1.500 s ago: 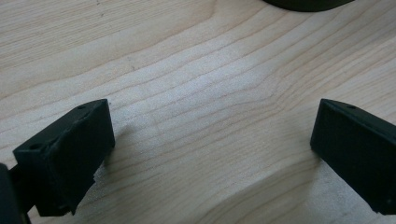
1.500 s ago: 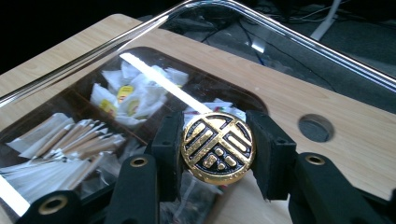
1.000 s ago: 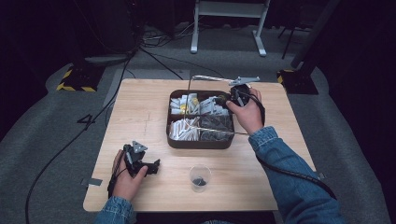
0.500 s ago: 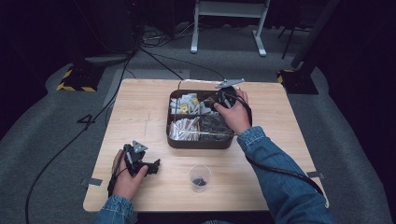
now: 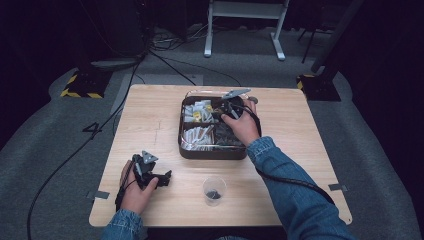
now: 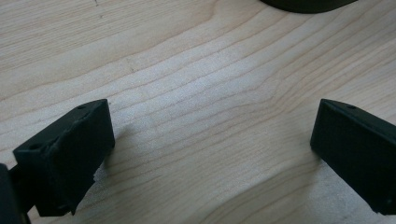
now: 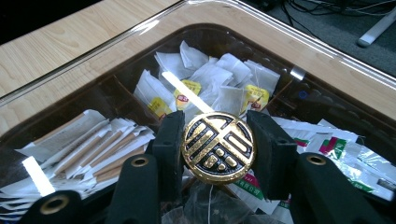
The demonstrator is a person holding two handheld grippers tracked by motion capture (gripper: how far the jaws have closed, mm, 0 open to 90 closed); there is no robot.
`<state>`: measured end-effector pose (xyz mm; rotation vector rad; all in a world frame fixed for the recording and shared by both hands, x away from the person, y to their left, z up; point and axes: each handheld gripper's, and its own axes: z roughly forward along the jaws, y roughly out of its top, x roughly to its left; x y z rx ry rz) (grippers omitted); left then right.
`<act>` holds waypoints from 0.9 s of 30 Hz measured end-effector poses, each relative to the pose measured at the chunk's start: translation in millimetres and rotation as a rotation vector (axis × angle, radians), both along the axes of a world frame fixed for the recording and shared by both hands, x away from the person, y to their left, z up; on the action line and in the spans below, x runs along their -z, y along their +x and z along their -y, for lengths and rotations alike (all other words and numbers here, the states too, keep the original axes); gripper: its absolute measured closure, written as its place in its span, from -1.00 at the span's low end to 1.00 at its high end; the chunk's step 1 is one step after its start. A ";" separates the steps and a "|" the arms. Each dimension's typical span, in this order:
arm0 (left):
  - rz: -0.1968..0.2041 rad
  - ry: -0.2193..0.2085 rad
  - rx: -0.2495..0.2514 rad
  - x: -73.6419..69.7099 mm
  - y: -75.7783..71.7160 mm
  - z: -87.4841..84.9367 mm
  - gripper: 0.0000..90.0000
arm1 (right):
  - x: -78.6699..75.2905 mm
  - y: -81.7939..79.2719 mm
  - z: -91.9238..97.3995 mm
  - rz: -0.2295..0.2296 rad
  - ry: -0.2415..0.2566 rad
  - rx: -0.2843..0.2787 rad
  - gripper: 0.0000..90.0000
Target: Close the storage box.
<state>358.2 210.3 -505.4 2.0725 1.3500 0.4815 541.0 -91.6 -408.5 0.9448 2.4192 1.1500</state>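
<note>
Currently right gripper (image 7: 218,144) pinches the gold knob (image 7: 218,147) of the clear lid (image 7: 140,32), left gripper (image 6: 210,154) spread idle; knob could slip if tilted.

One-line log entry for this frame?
right hand-held gripper: shut on gold knob of clear lid | over tray | left hand-held gripper: open, idle on table

A light wooden counter (image 5: 150,120) stands on grey floor. On it, toward the far middle, sits a dark compartmented tray (image 5: 212,151) of sachets. A clear plastic cup (image 5: 214,190) stands near the front edge. The left gripper (image 5: 162,179) rests at near left.
</note>
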 end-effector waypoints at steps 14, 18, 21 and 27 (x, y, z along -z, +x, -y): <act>0.003 -0.003 -0.001 0.3 0.0 0.2 -1.00 | 19.7 5.2 -5.6 -0.020 -0.031 -0.007 0.32; 0.003 -0.003 -0.001 0.3 0.0 0.2 -1.00 | 22.7 5.6 -8.0 -0.023 -0.039 -0.014 0.32; 0.001 -0.002 -0.001 0.1 0.0 0.2 -1.00 | 23.4 6.0 -9.4 -0.024 -0.043 -0.021 0.32; 0.000 -0.002 -0.001 0.0 -0.1 0.1 -1.00 | 25.9 5.8 -11.6 -0.026 -0.036 -0.029 0.32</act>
